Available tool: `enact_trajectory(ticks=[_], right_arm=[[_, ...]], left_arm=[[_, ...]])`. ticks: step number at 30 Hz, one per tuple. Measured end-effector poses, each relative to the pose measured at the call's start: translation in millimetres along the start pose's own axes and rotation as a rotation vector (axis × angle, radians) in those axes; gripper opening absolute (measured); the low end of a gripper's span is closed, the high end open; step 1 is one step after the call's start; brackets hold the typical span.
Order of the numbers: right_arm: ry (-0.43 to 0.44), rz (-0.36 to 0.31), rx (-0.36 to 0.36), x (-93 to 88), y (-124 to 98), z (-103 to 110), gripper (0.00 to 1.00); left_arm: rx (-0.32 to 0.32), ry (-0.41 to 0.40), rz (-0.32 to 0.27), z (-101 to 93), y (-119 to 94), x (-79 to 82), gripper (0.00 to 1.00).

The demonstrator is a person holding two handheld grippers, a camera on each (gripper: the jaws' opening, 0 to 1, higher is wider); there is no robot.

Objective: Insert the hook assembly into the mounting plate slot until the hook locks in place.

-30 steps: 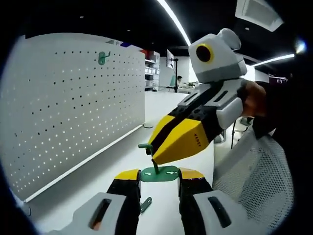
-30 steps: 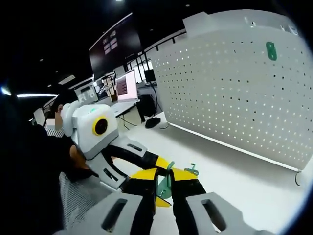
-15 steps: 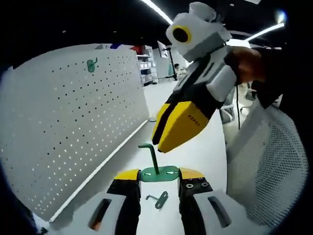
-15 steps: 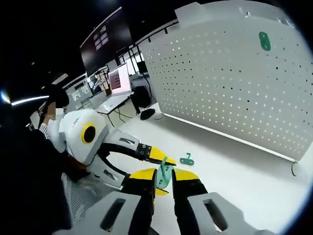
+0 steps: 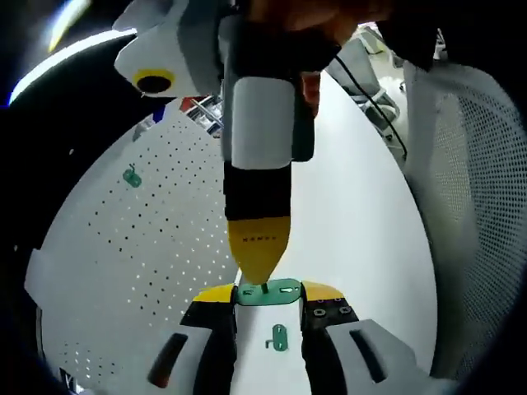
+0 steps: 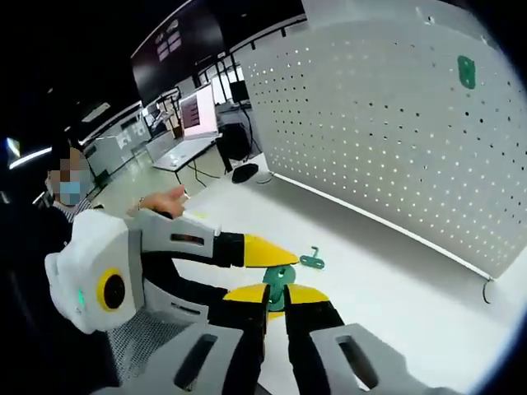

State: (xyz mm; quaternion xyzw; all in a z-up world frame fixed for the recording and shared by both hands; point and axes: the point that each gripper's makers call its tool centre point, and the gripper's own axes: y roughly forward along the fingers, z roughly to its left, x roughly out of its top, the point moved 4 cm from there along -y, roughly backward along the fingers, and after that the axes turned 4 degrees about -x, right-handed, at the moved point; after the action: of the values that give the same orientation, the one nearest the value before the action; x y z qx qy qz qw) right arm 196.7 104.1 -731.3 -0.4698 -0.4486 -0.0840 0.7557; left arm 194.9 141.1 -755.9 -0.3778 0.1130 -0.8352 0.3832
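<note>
My left gripper [image 5: 268, 295] is shut on the green mounting plate [image 5: 282, 294], held flat between its yellow tips. From above, my right gripper [image 5: 258, 262] comes down with its yellow tip on the plate's middle, covering the hook; a short green stem [image 5: 265, 288] shows under it. In the right gripper view my right gripper [image 6: 276, 298] has its jaws close together on the hook, with the plate [image 6: 279, 276] just beyond the tips. The left gripper's yellow tip [image 6: 265, 251] reaches in from the left.
A white pegboard [image 5: 140, 271] stands on the white table [image 5: 362, 239], with a green hook [image 5: 130, 175] mounted high on it. A spare green hook [image 5: 278, 337] lies on the table. A mesh chair [image 5: 469, 206] stands at the table's edge. A person sits behind the left gripper.
Both views have rolled with the hands. The right gripper has swung over the plate and lowered, so its tip now covers the hook that stood free above the plate.
</note>
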Motion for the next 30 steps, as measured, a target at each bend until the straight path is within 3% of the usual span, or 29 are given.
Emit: enact_trajectory(ticks=[7, 23, 27, 30], right_arm=[[-0.017, 0.022, -0.021, -0.7, 6, 1, 0.03], [0.022, -0.009, -0.027, 4.0, 7, -1, 0.01], [0.019, -0.024, -0.033, 5.8, 4, -3, 0.01], [0.02, -0.035, -0.039, 6.9, 2, -4, 0.01]], left_arm=[[0.042, 0.081, 0.032, 2.3, -2, 2.9, 0.29], [0.083, 0.07, 0.021, 9.0, -2, 1.9, 0.31], [0.07, -0.03, -0.03, 11.4, -2, 2.9, 0.34], [0.026, -0.125, -0.064, 7.6, -1, 1.8, 0.38]])
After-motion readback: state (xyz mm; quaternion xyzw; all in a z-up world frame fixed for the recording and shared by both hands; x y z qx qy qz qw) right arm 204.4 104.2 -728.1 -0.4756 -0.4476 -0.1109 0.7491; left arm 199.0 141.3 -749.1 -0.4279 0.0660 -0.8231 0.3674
